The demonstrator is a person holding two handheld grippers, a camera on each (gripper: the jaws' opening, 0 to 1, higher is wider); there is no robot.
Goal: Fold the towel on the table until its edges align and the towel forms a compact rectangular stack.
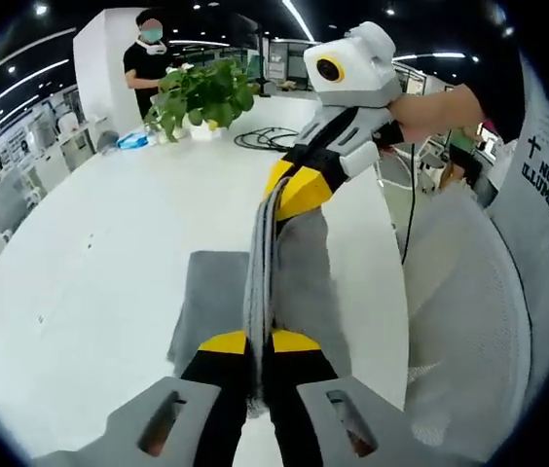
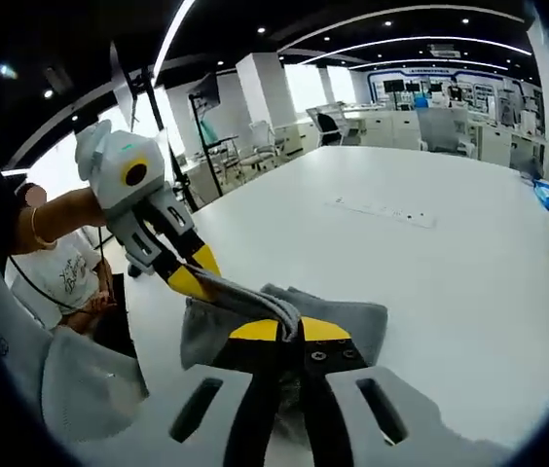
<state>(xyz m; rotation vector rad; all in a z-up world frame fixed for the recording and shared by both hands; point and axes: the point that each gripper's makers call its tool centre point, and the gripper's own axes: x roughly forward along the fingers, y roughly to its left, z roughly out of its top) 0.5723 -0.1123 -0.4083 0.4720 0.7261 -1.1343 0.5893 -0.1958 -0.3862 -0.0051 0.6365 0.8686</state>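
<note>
Both grippers, left gripper (image 1: 259, 342) and right gripper (image 2: 289, 329), are clamped on the grey towel's (image 1: 218, 292) gathered edge, holding it lifted and taut above the white table (image 1: 99, 253), presumably to carry a fold over

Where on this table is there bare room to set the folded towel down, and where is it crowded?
Bare white table lies beyond the grey towel, up to the flat strip. In the left gripper view it is also bare between the towel and the potted plant. It is crowded where the left claw and right claw pinch the towel, and near the black cables.
</note>
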